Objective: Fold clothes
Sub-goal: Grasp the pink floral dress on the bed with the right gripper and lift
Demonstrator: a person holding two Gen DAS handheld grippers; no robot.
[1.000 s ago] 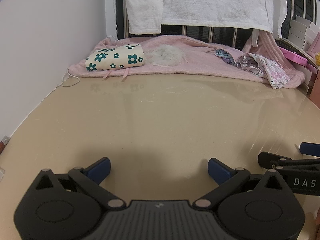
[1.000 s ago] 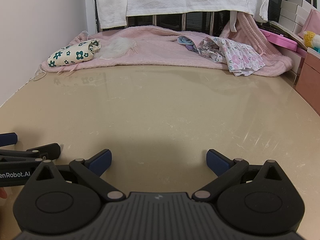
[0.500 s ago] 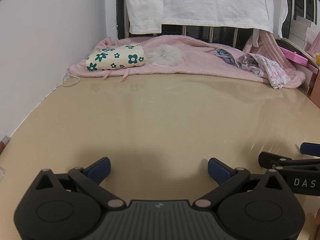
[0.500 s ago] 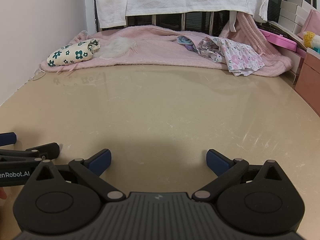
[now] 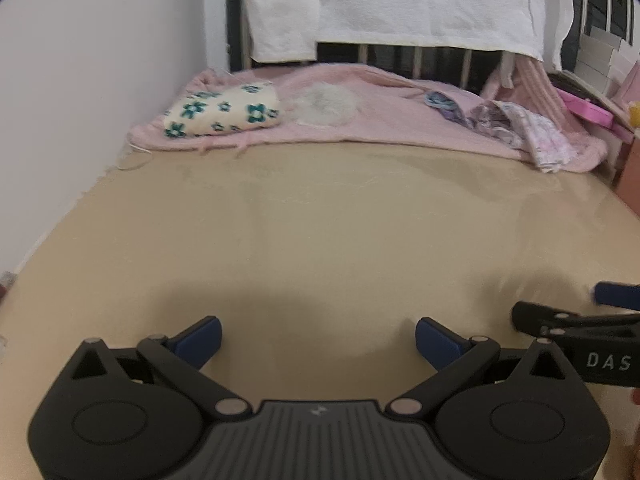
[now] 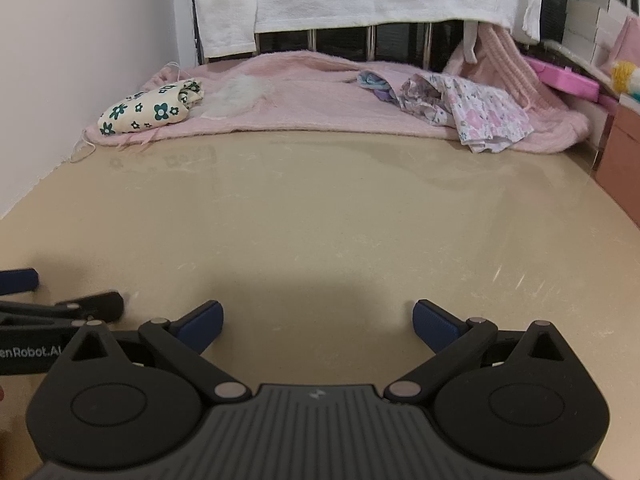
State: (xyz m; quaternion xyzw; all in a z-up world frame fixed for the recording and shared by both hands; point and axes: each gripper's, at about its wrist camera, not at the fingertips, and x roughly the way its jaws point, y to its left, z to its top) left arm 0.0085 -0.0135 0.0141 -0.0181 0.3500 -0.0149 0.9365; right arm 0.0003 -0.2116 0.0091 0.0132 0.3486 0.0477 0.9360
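Note:
A crumpled pale floral garment (image 6: 476,116) lies at the far right of the beige table (image 6: 320,220), on a pink blanket (image 6: 312,100); it also shows in the left wrist view (image 5: 532,136). A folded cream cloth with green flowers (image 5: 222,114) sits at the far left, also in the right wrist view (image 6: 150,110). My left gripper (image 5: 318,340) is open and empty over the near table. My right gripper (image 6: 316,322) is open and empty beside it, and its side shows in the left wrist view (image 5: 576,320).
A white towel (image 5: 392,0) hangs over a rail behind the table. A white fluffy tuft (image 5: 326,104) and a small blue-purple cloth (image 6: 374,82) lie on the blanket. A white wall (image 5: 80,100) runs along the left. Pink boxes (image 6: 568,80) stand at the right.
Both grippers have shifted slightly; the scene sits a little lower in both views and is blurred by motion. Both stay open and empty.

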